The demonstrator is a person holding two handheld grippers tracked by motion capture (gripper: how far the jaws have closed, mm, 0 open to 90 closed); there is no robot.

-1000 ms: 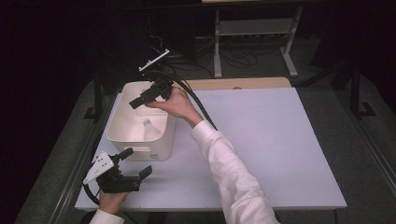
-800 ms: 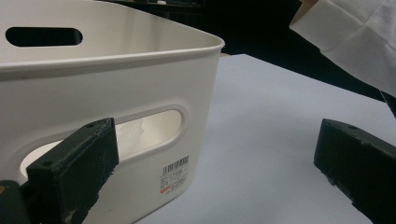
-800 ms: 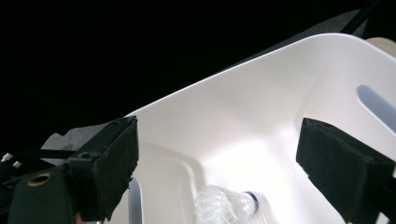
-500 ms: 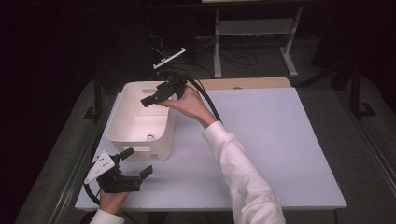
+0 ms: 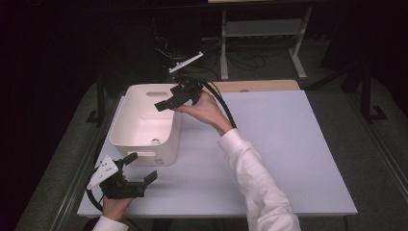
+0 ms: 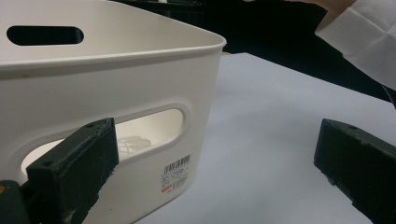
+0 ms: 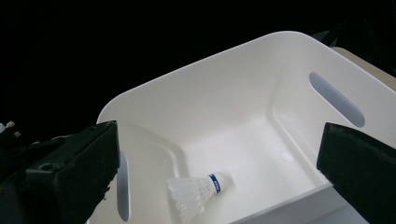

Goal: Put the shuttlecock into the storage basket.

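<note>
A white shuttlecock (image 7: 198, 190) lies on the floor of the white bin (image 5: 126, 129); the right gripper (image 5: 166, 102) hovers above it, jaws wide; the left gripper (image 5: 139, 169) rests beside the bin, jaws wide, empty.

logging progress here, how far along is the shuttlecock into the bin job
Done, it seems: the shuttlecock lies on its side on the floor of the white bin. In hand: nothing. The right tongs hang open above the bin's far rim, and the left tongs rest open on the table by the bin's near handle slot. Left: nothing else to load is visible.
</note>
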